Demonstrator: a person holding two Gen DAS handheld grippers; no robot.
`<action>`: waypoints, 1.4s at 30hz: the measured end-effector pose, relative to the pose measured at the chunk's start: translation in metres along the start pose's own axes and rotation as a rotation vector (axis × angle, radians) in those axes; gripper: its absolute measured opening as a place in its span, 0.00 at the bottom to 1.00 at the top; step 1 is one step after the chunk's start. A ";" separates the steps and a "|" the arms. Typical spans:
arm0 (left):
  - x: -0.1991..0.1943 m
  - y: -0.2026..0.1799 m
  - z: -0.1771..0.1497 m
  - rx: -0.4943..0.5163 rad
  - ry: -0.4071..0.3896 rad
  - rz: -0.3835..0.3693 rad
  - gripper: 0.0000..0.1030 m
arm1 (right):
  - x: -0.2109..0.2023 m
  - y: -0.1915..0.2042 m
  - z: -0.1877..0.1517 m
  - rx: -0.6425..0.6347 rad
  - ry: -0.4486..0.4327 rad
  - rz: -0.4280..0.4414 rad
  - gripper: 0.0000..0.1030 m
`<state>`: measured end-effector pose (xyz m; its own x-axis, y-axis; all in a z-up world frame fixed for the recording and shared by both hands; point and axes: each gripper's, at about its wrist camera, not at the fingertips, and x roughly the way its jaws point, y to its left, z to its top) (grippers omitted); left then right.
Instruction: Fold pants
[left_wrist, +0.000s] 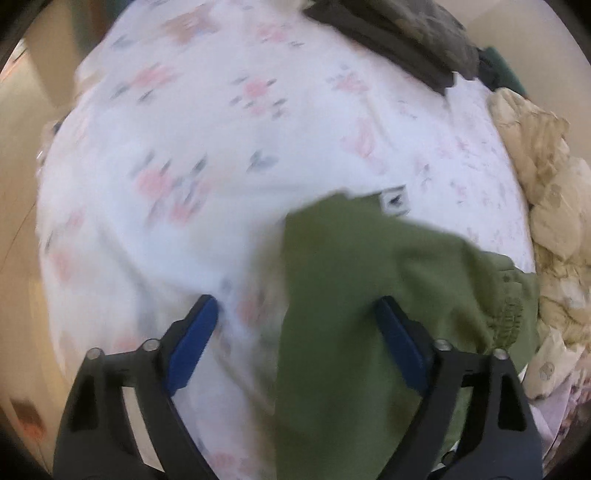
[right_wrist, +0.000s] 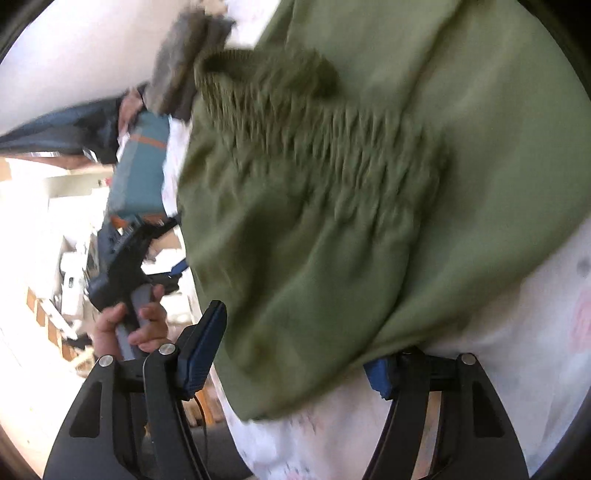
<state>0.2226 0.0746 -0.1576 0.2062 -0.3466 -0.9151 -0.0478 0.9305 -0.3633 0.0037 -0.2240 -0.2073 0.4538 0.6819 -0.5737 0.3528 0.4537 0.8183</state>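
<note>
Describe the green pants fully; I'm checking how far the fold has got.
The green pants are olive, of soft matte knit-like cloth, with a gathered elastic waistband. They lie bunched and creased, not flat, on the white floral sheet. A small white label shows at one edge. Cloth lies between the open jaws of both grippers; no pad visibly presses it. The pictures are blurred.

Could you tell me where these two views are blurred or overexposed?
Left wrist view: the floral sheet is motion-smeared and the pants have soft edges. Right wrist view: the waistband is streaked with blur, and the room at left is blown out.
</note>
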 end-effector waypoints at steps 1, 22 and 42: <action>0.003 -0.005 0.007 0.040 -0.002 -0.011 0.78 | 0.004 -0.001 0.003 0.012 0.001 -0.001 0.68; -0.065 -0.018 0.040 0.183 -0.036 0.140 0.09 | 0.013 0.061 -0.041 -0.094 -0.034 0.105 0.08; -0.056 -0.030 -0.008 0.254 -0.044 0.283 0.73 | -0.091 -0.028 -0.014 0.175 -0.219 -0.063 0.72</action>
<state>0.2042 0.0650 -0.0965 0.2610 -0.0713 -0.9627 0.1333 0.9904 -0.0372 -0.0591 -0.2907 -0.1773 0.5855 0.5069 -0.6326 0.5134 0.3720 0.7733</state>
